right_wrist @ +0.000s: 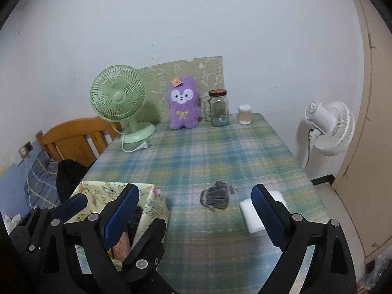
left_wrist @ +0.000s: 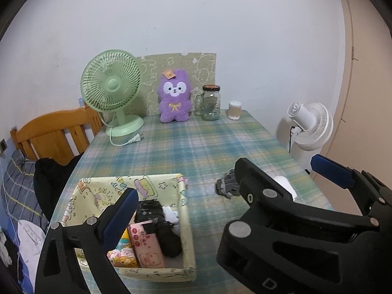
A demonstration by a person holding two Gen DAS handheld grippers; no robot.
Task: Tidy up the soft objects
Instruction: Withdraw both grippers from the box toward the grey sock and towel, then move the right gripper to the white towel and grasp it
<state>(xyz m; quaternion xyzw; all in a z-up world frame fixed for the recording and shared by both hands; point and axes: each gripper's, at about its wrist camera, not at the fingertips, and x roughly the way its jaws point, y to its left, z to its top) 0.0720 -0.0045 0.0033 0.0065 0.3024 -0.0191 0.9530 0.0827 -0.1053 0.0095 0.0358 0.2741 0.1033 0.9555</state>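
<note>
Both grippers, left (left_wrist: 220, 191) and right (right_wrist: 196, 210), gape wide and empty above the fabric storage box (left_wrist: 188, 223), probably freed to fetch grey pouch (right_wrist: 215, 198).

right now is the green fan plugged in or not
Not plugged in. The green fan's cord curls beside its base and the plug lies loose on the checked tablecloth.

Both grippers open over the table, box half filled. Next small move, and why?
Probably bring the right gripper forward and down over the grey pouch. Its jaws stand wide with nothing between them, and the pouch lies loose on the plaid cloth, almost centred ahead of it. The white pad also remains outside the patterned box, beside the right finger.
</note>
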